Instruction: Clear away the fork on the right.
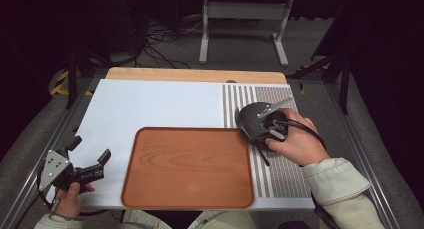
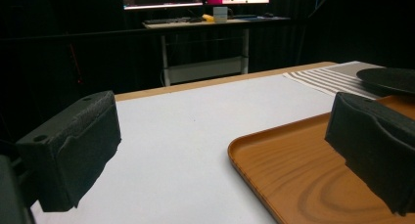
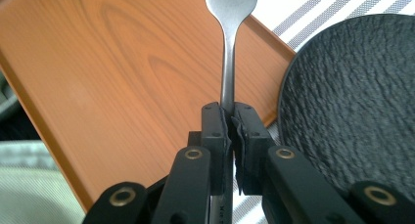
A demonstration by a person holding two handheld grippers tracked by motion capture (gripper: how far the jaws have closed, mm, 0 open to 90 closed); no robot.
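Observation:
My right gripper [image 1: 267, 139] hangs over the striped mat [image 1: 285, 174], just right of the wooden tray [image 1: 190, 169]. Its jaws are shut on the handle of a metal utensil [image 3: 227, 62]. In the right gripper view the gripper [image 3: 229, 111] points the utensil's head over the tray's edge [image 3: 259, 33], and the top of the head is cut off. A dark textured plate [image 1: 250, 120] sits right beside this gripper [image 3: 352, 101]. At the table's front left corner my left gripper [image 1: 90, 149] is open with nothing between its jaws [image 2: 220, 150].
A white board [image 1: 150, 106] covers the table's left and middle, with a wooden strip [image 1: 195, 75] along the back. The tray [image 2: 293, 175] lies just right of the left gripper, with the plate [image 2: 386, 79] beyond it. A white desk frame [image 1: 245, 19] stands behind the table.

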